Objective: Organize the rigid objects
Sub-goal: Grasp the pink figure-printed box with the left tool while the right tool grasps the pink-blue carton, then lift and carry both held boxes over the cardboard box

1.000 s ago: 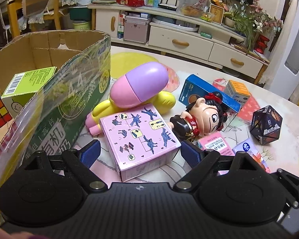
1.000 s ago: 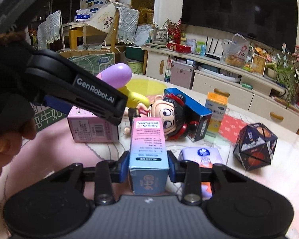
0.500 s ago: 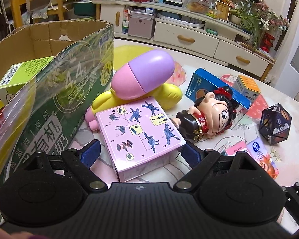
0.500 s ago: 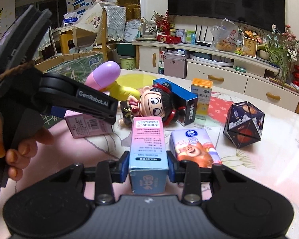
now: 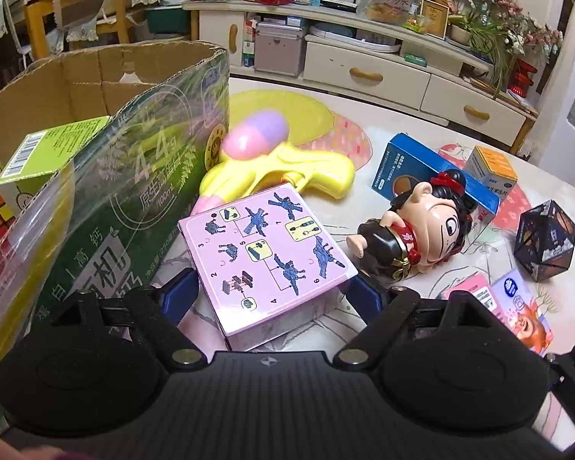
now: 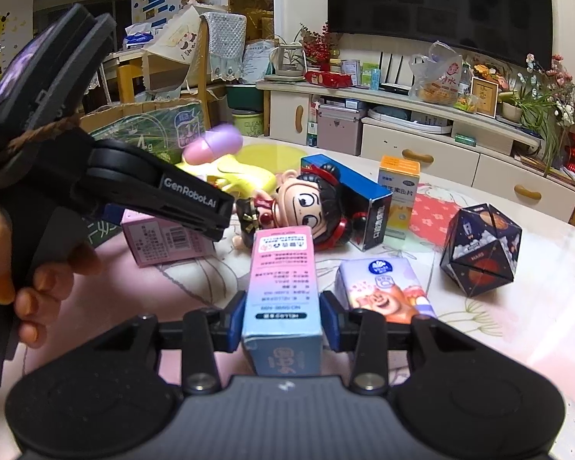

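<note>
Right tongs (image 6: 283,320) just eased wider, pink-and-blue carton (image 6: 283,295) between the pads, contact unclear, left tongs (image 5: 270,293) open astride pink instruction box (image 5: 266,257) on the bench (image 5: 402,126), green cardboard box (image 5: 134,176) just left, doll figure (image 5: 410,234) right.

Pink box (image 5: 268,253) w/ blue diagrams, yellow toy (image 5: 287,176), green carton (image 5: 134,191)
</note>
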Available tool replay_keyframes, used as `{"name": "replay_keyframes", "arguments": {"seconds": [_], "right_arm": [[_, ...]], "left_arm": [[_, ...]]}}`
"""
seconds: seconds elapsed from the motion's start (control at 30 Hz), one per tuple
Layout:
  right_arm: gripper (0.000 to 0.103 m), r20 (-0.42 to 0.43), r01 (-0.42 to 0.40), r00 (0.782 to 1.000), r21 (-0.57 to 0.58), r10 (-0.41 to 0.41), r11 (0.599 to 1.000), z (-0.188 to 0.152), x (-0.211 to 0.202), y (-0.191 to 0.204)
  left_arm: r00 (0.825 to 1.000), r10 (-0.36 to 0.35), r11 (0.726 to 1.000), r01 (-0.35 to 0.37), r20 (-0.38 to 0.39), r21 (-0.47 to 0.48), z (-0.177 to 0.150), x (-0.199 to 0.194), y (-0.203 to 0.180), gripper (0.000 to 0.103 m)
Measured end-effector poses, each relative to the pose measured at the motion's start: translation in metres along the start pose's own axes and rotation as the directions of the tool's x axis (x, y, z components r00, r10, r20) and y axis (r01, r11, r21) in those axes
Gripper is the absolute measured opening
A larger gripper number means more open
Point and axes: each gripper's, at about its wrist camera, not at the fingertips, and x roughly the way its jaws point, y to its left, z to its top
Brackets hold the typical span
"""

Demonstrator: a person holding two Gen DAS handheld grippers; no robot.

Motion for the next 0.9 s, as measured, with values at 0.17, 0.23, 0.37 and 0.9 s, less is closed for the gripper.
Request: {"name": "replay_keyframes", "arguments": {"seconds": [0.17, 0.23, 0.37, 0.9], "right_arm": [[0.040, -0.006, 0.007, 1.000, 0.001, -0.007, 1.000, 0.000, 0.004, 0.001], [0.040, -0.007, 0.010, 1.000, -0.001, -0.010, 1.000, -0.001, 0.005, 0.001], [0.039, -0.002, 0.020, 1.000, 0.000, -0.020, 1.000, -0.001, 0.005, 0.002], [0.035, 0.000, 0.057, 0.998, 0.018, -0.057, 0.998, -0.003, 0.001, 0.005]], "left_arm": [[1.000, -0.010, 1.000, 0.010, 0.006, 0.029, -0.006, -0.005, -0.002, 0.103], [1.000, -0.016, 0.999, 0.016, 0.006, 0.040, -0.008, -0.008, -0.001, 0.103], [0.999, -0.035, 0.998, 0.034, 0.004, 0.055, -0.011, -0.012, -0.003, 0.102], [0.992, -0.121, 0.989, 0.118, 0.034, 0.084, -0.021, -0.040, 0.006, 0.102]]}}
